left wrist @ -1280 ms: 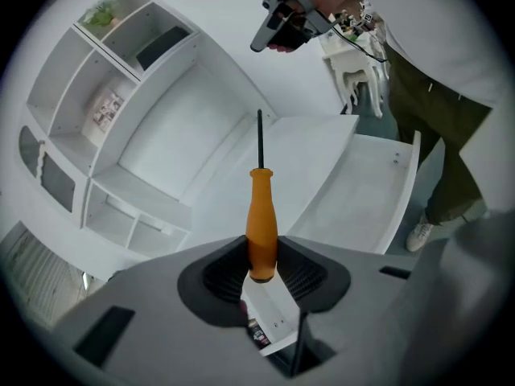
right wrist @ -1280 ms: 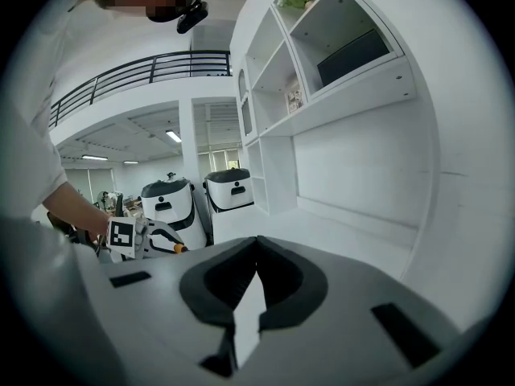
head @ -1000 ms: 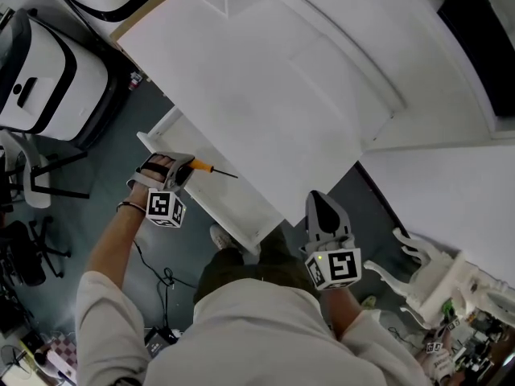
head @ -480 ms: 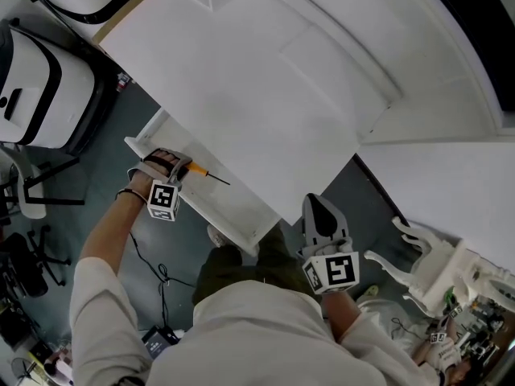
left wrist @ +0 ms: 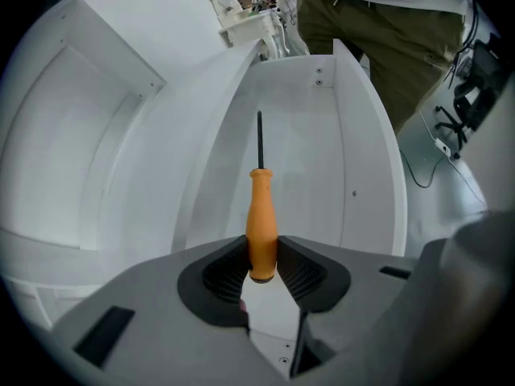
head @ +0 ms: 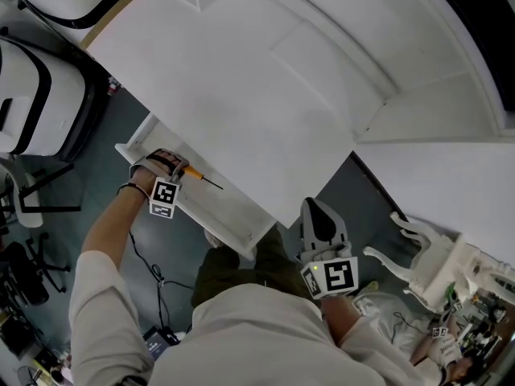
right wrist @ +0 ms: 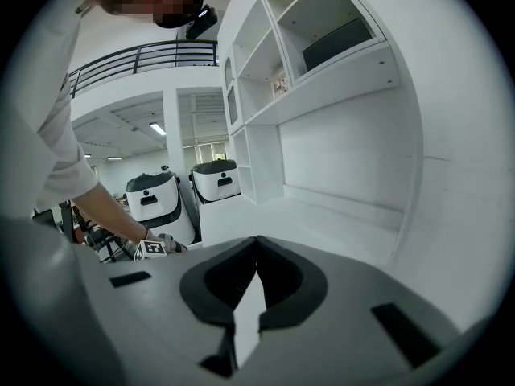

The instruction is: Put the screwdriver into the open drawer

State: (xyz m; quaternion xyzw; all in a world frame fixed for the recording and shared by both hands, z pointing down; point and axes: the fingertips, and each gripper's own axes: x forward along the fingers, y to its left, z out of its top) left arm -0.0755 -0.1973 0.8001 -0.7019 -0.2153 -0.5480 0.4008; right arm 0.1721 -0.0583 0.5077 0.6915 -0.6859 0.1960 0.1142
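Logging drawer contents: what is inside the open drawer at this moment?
Only the screwdriver, clamped in the left gripper, shows over the drawer floor; the rest of the visible floor is bare white. The gripper's body covers the drawer's near end.

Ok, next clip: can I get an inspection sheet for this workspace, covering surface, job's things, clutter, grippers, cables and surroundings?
Surface: white desk, with the open drawer pulled out below its edge.
Job's things: orange-handled screwdriver held over the drawer, shaft pointing into it.
Clutter: nothing seen in the drawer; white parts on the floor at the person's right.
Grippers: left gripper shut on the screwdriver's handle; right gripper shut, empty.
Cables: black cable on the floor.
Surroundings: white shelving, white machines.
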